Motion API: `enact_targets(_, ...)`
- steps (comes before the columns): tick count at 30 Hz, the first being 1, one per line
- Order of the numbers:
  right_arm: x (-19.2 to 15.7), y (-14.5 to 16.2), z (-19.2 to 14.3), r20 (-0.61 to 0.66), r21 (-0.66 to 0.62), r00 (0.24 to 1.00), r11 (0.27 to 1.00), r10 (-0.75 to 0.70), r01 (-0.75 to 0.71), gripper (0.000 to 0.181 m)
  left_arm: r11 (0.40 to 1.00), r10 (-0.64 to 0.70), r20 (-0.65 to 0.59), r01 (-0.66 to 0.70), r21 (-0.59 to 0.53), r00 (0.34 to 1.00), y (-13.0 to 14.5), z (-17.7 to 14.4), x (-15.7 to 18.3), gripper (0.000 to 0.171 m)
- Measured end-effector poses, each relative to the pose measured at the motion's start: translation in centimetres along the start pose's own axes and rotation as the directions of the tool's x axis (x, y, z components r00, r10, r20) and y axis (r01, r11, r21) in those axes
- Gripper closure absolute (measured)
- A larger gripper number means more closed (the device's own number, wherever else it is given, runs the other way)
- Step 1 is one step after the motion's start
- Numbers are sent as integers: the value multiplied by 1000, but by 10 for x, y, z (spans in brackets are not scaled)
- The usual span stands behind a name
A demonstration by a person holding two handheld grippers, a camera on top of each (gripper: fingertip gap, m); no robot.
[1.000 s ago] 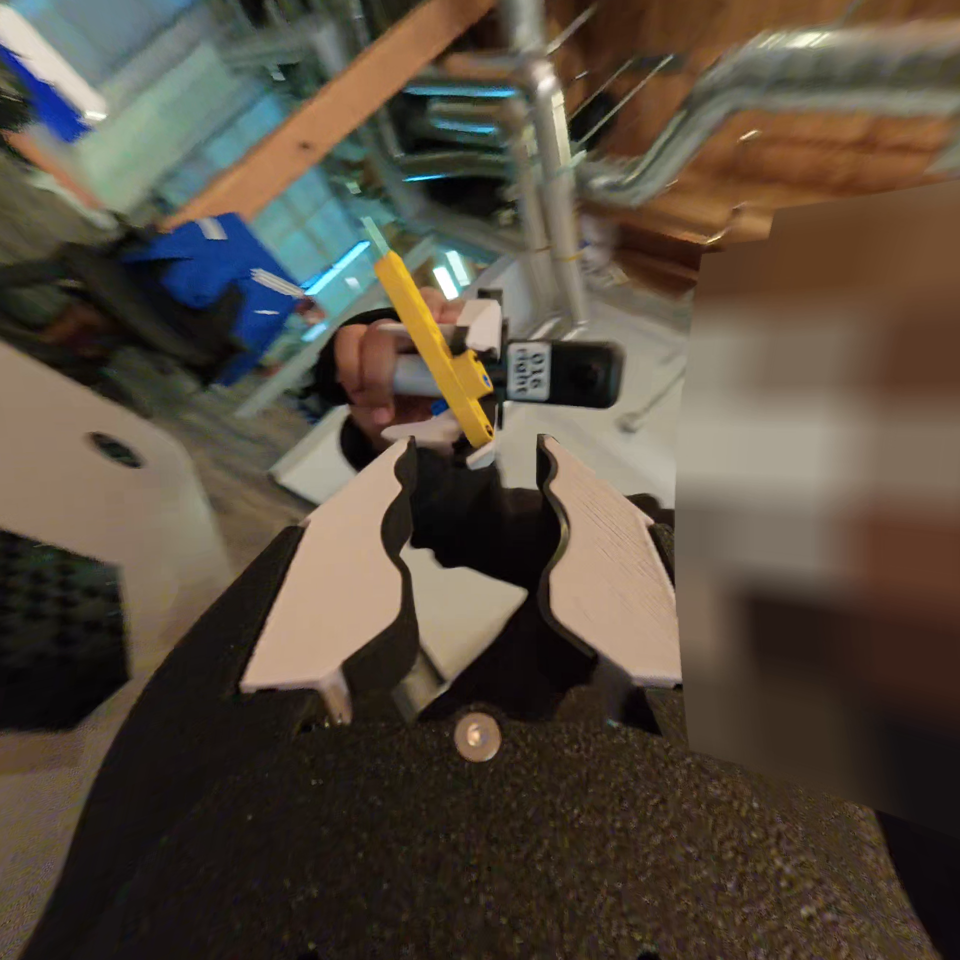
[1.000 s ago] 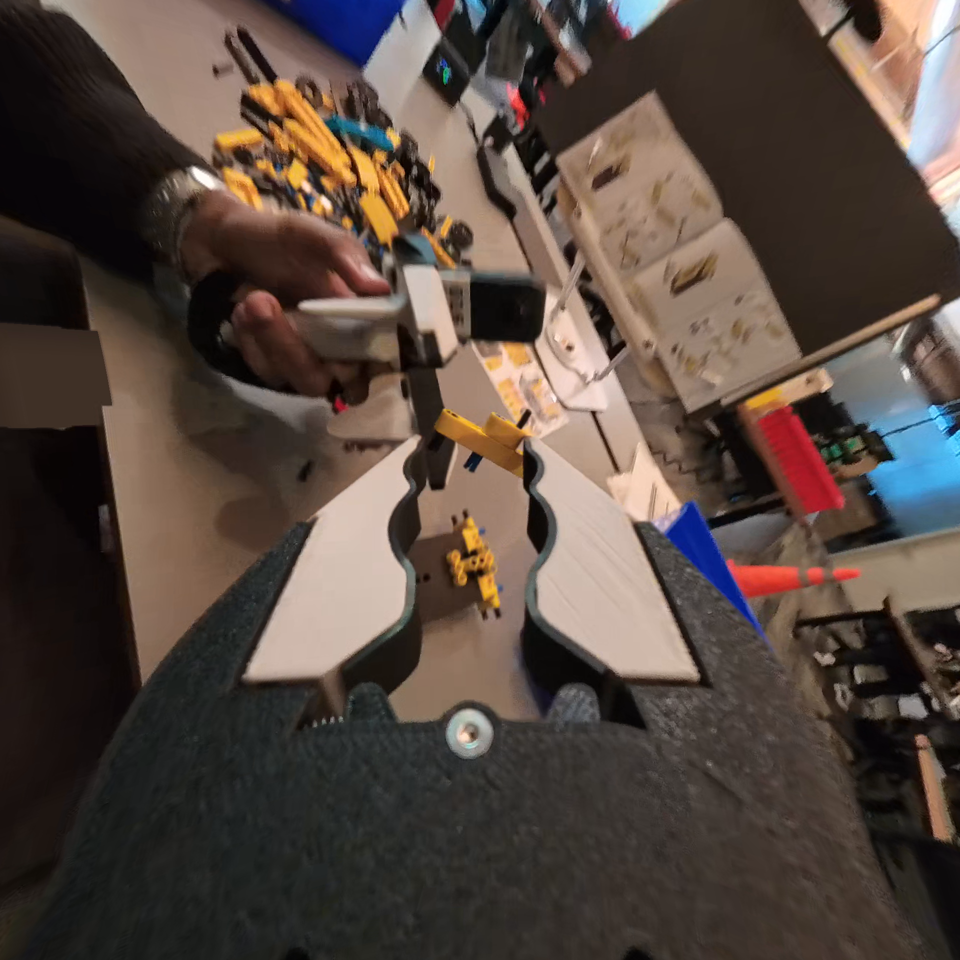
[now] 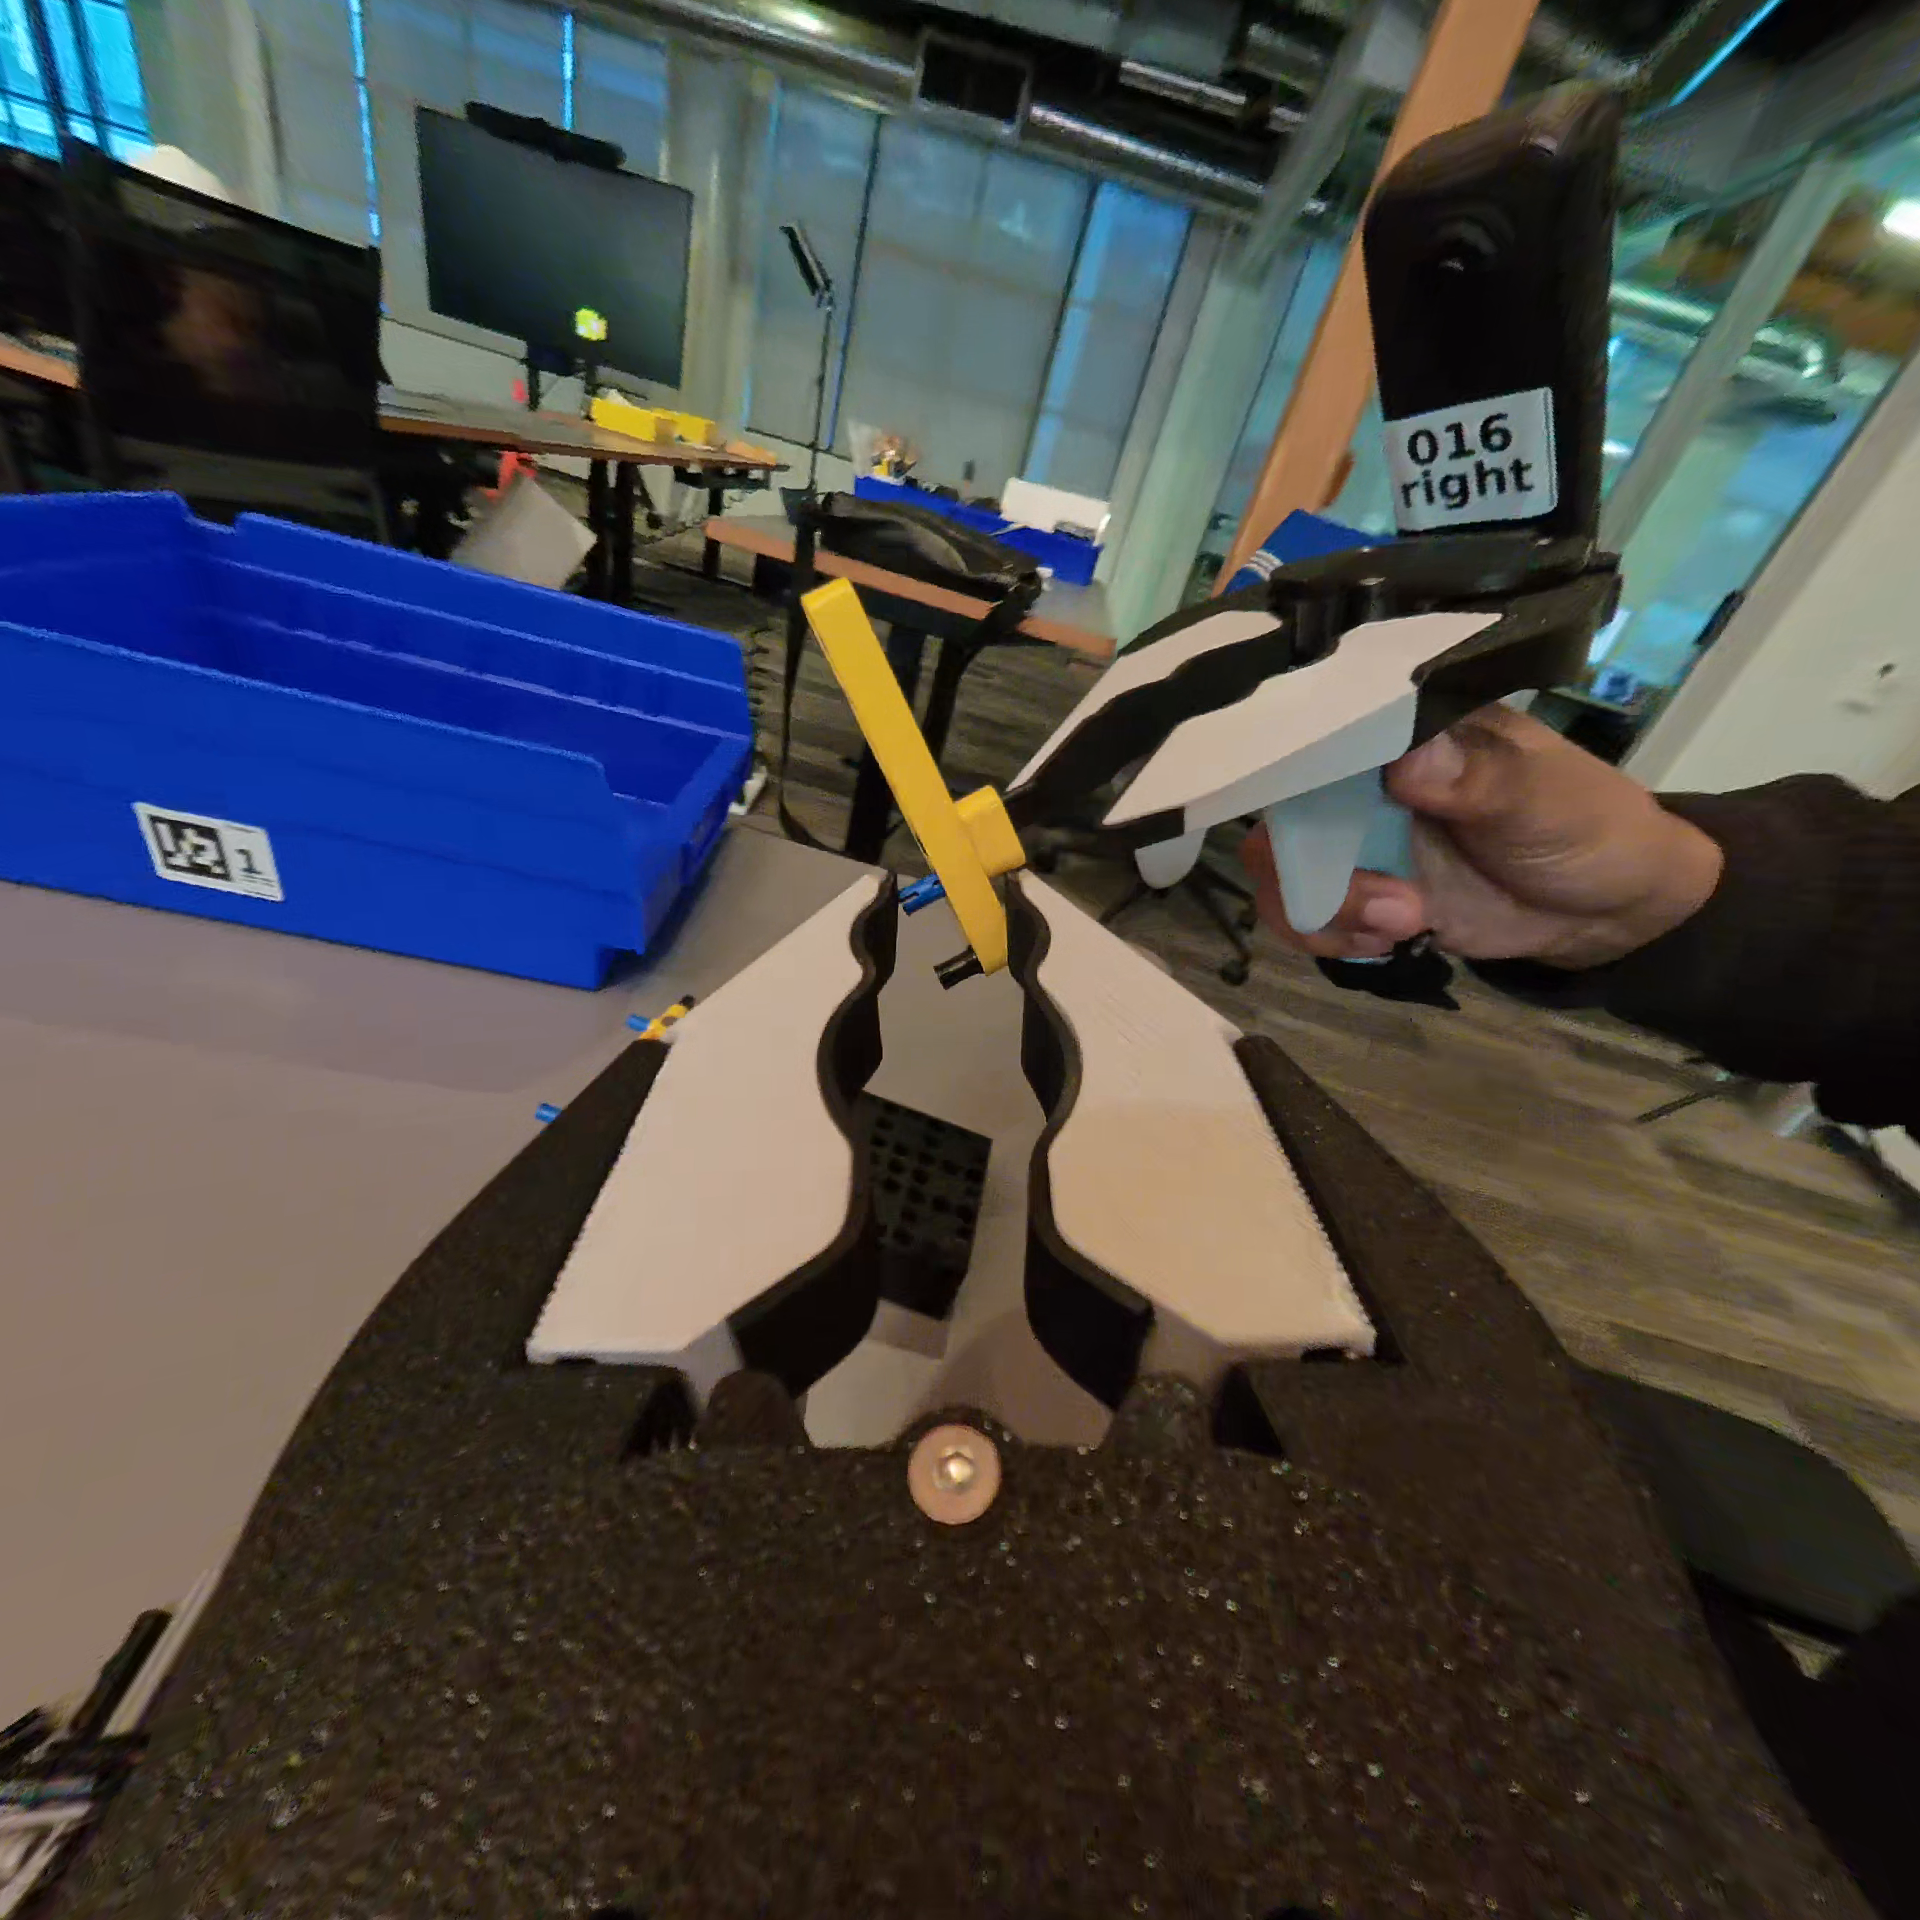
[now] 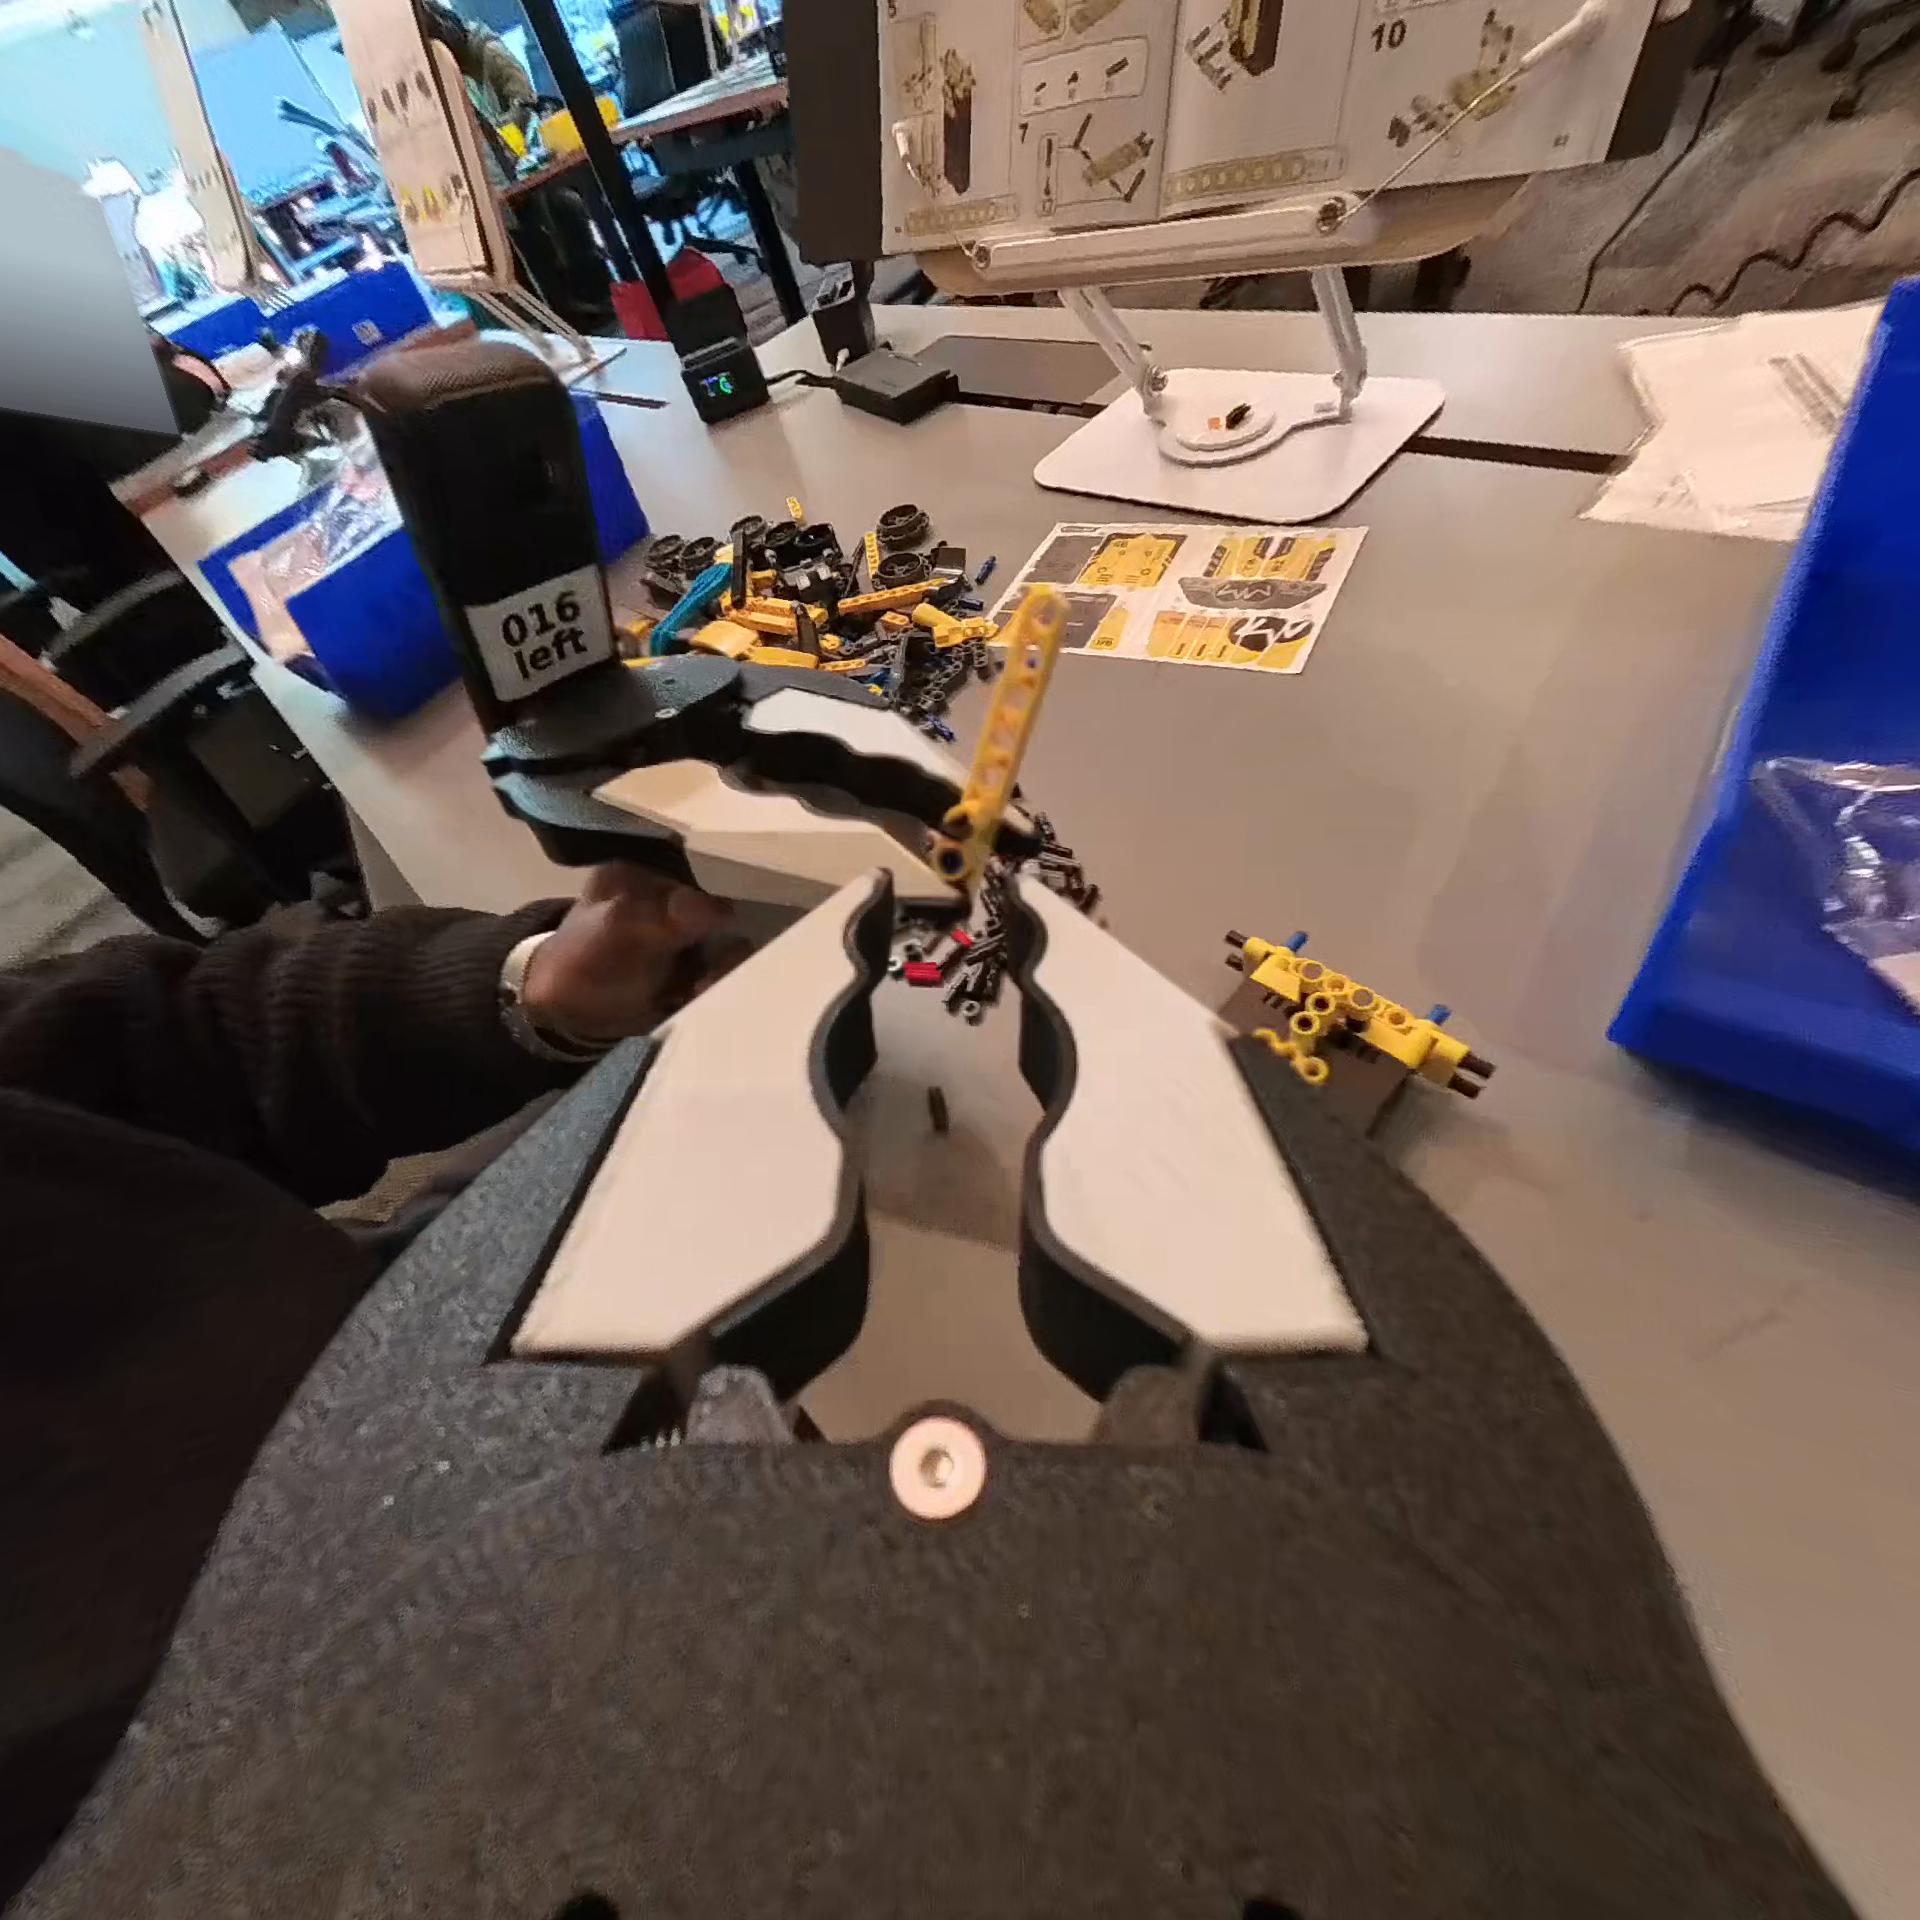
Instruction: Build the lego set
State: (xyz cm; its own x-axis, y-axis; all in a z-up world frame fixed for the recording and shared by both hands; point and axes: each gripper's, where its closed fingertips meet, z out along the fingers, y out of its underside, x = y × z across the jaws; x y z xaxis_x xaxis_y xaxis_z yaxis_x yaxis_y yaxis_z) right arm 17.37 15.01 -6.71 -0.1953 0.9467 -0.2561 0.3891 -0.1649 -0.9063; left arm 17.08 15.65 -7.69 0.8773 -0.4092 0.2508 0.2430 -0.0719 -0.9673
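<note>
On the counter (image 4: pixel 1558 727): parts pile (image 4: pixel 821 603) behind, sticker sheet (image 4: pixel 1184 597) to its right, small assembly (image 4: pixel 1351 1013) nearer, bin (image 4: pixel 1787 831) at right, stand (image 4: pixel 1242 436) at back.

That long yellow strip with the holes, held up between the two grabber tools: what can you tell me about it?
The yellow beam looks like a plastic building-toy part: long, flat and thin, with a row of round holes along it. It stands tilted, free end up, above the grey table. At its lower end sit a yellow connector block, a blue pin and a black pin. The left gripper grips that lower end between its fingertips, and the right gripper pinches the block from the side.
</note>
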Motion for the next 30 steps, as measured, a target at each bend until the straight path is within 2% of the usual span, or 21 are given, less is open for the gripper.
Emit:
enact_targets(4, -3, 4, 6, 25, 0, 999, 999, 36, -36, 160, 992, 125, 54, -124, -28, 991, 3, 2, 3, 152)
enact_targets(8, -1, 5, 8, -4, 19, 999, 999, -44, 44, 163, 968, 253, 155, -250, -39, 955, 2, 2, 2, 152)
enact_targets(11, -3, 3, 7, 9, 35, 999, 999, -31, 31, 163, 972, 235, 137, -234, -20, 962, 0, 2, 4, 152)
enact_targets(13, 1, 2, 5, -1, 44, 1000, 999, -17, 17, 173, 969, 246, 116, -247, 1, 962, -3, 1, 10, 152)
enact_targets(18, 1, 3, 1, 0, 29, 998, 998, -58, 58, 174, 970, 242, 88, -244, 11, 966, -3, 2, 13, 151)
enact_targets(20, 2, 0, -2, -5, 36, 998, 998, -55, 55, 174, 983, 181, 25, -182, 39, 983, -6, 1, 17, 146)
enact_targets(22, 2, -4, -6, 16, 50, 1000, 999, -20, 19, 174, 997, 65, -87, -61, 53, 994, -6, 1, 24, 141)
enact_targets(24, -4, -10, -10, 77, 84, 997, 996, 14, -21, 174, 996, -76, -195, 85, 38, 978, -5, 2, 29, 141)
enact_targets(26, -7, -9, -11, 114, 74, 993, 996, 40, -49, 174, 973, -216, -283, 230, 16, 935, -6, 2, 31, 141)
enact_targets(28, -8, -4, -11, 114, 52, 992, 997, 50, -56, 174, 934, -322, -392, 357, 19, 862, -13, -4, 35, 142)
enact_targets(30, -13, -1, -9, 133, 44, 989, 997, 59, -65, 174, 900, -397, -430, 436, -9, 811, -14, -6, 32, 156)
